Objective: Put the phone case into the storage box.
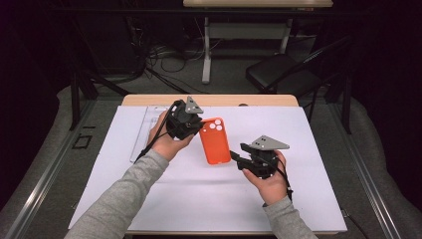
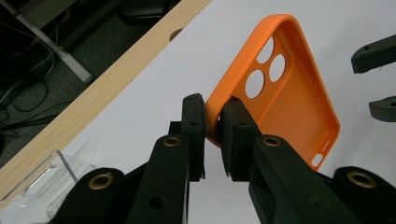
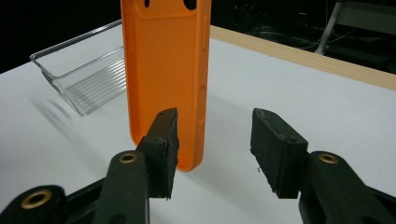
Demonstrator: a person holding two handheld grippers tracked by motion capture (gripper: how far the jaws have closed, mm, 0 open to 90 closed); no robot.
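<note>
My left gripper (image 2: pixel 212 135) has its fingers pinching the side rim of the orange silicone phone case (image 2: pixel 285 93), holding it above the white-covered bench (image 1: pixel 199 199). My right gripper (image 3: pixel 212 154) sits just beside the case's lower end, fingers spread, not gripping it.

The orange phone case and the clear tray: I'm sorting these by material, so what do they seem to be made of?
The orange phone case looks like soft matte silicone or rubbery plastic: finely textured inside, no glare. The clear tray looks like hard glossy transparent plastic, possibly acrylic: see-through ribbed walls with bright edges.
</note>
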